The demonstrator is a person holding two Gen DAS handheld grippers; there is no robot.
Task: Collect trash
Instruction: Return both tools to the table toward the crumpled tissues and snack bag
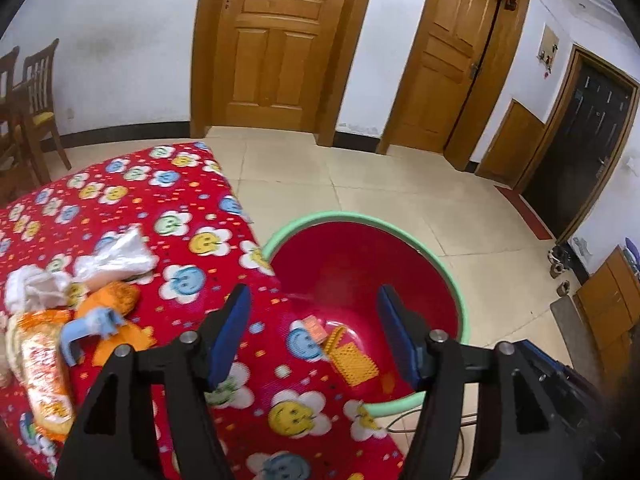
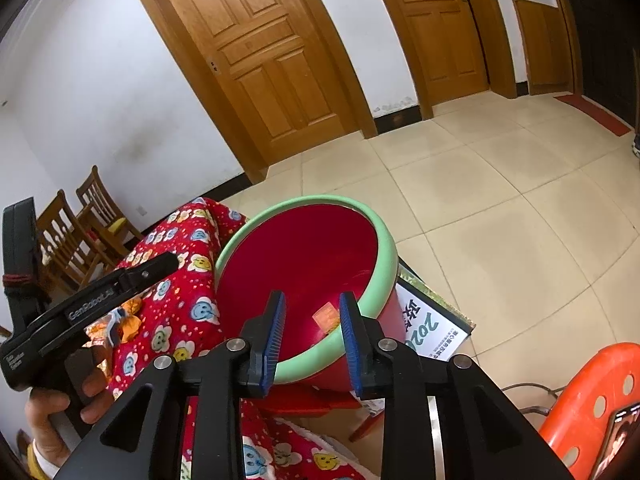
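A red basin with a green rim [image 1: 462, 304] stands off the right edge of the table with the red flower-print cloth [image 1: 160, 184]. In it lie a yellow waffle-patterned wrapper [image 1: 352, 356] and a small orange packet [image 1: 314, 328]. My left gripper [image 1: 314, 320] hangs open over the table edge and basin, with nothing between its pads. To its left on the cloth lie crumpled white tissues [image 1: 120, 256], an orange wrapper [image 1: 114, 300], a blue scrap [image 1: 88, 328] and a long orange snack bag [image 1: 40, 380]. My right gripper [image 2: 312, 336] is open above the near rim of the basin [image 2: 304, 200], pads touching nothing.
Wooden chairs [image 1: 40, 96] stand at the far left by the wall. The basin rests on a printed white box [image 2: 428, 328] on the tiled floor. An orange plastic stool [image 2: 592, 400] with a phone [image 2: 620, 436] is at the right. A hand [image 2: 56, 408] holds the left device.
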